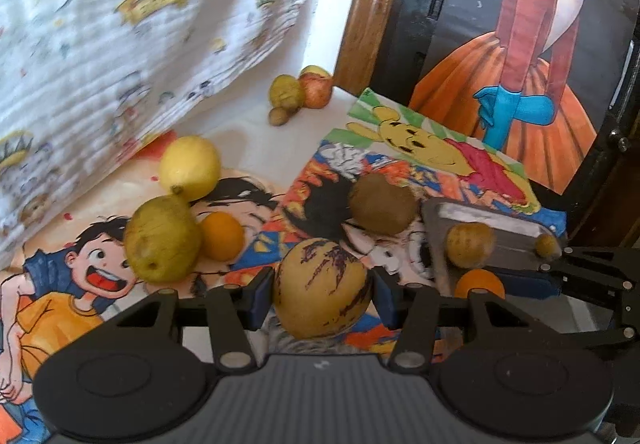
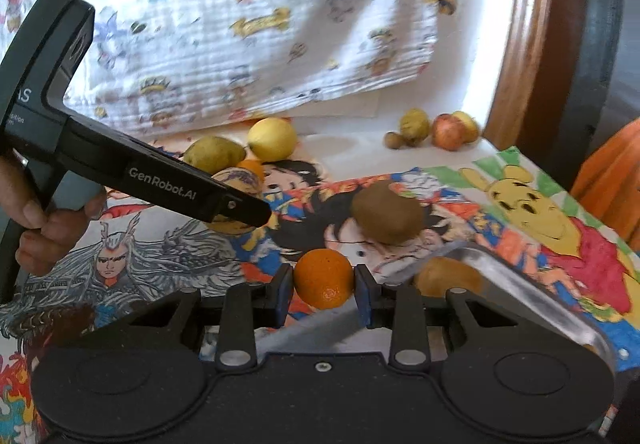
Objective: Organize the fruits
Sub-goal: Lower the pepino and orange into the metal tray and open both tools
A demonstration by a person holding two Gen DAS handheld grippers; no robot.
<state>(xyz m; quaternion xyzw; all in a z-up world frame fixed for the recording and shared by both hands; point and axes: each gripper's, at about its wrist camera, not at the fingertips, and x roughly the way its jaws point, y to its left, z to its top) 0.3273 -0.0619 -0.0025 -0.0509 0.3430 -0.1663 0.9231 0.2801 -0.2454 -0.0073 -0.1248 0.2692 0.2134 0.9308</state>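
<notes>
Step in hand: both grippers have a fruit between the fingers, so I judge this is the carrying or placing step, with the metal tray (image 1: 516,228) as the likely goal.
Left gripper (image 1: 323,290): its blue pads are pressed on the two sides of a striped yellow fruit (image 1: 323,286) with purple streaks; it pinches this fruit just above the painted table cover (image 1: 80,276).
Right gripper (image 2: 324,284): it pinches a small orange (image 2: 323,278) between the pads, at the near left edge of the tray.
Tray: at the right of the scene; in the left wrist view a round tan fruit (image 1: 470,244) and a smaller one (image 1: 547,245) lie in it.
Loose fruit: a brown kiwi (image 1: 382,209) lies just left of the tray; a lemon (image 1: 190,167), a green pear (image 1: 162,239) and a second orange (image 1: 222,236) are grouped at the left.
Far group: some small fruits and a red apple (image 1: 317,87) lie at the far edge, well apart from the rest.
Next move: I think the orange must go over the tray rim and be released gently; round fruit can roll.
</notes>
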